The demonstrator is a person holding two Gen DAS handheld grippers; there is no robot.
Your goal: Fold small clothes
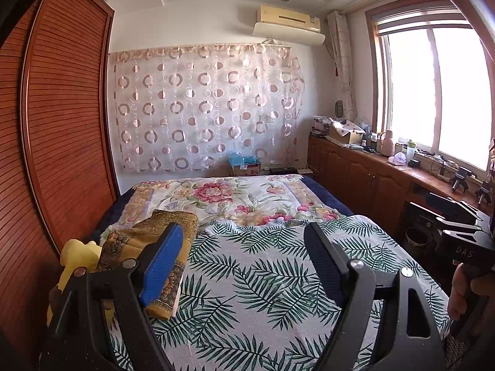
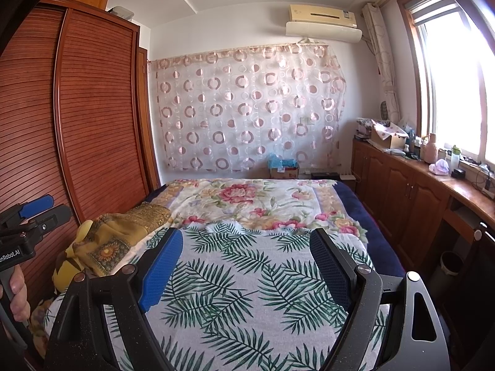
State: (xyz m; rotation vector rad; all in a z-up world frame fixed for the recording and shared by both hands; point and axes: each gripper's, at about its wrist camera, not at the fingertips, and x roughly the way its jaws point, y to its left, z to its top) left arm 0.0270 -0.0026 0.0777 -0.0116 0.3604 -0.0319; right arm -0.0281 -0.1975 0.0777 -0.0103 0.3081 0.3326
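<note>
On the left, a heap of soft yellow and gold patterned clothes (image 1: 148, 247) lies unfolded beside the brown slatted wardrobe (image 1: 62, 123), so the folding looks not begun. The left gripper (image 1: 244, 262) and right gripper (image 2: 247, 266) both gape wide, holding nothing, above the leaf-print bed cover (image 2: 247, 293). Nothing blocks the way.

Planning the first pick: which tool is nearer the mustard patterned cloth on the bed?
Left. The left tool hovers open right beside the mustard patterned cloth; the right tool, also open, sits farther over, above the palm-leaf sheet.
</note>
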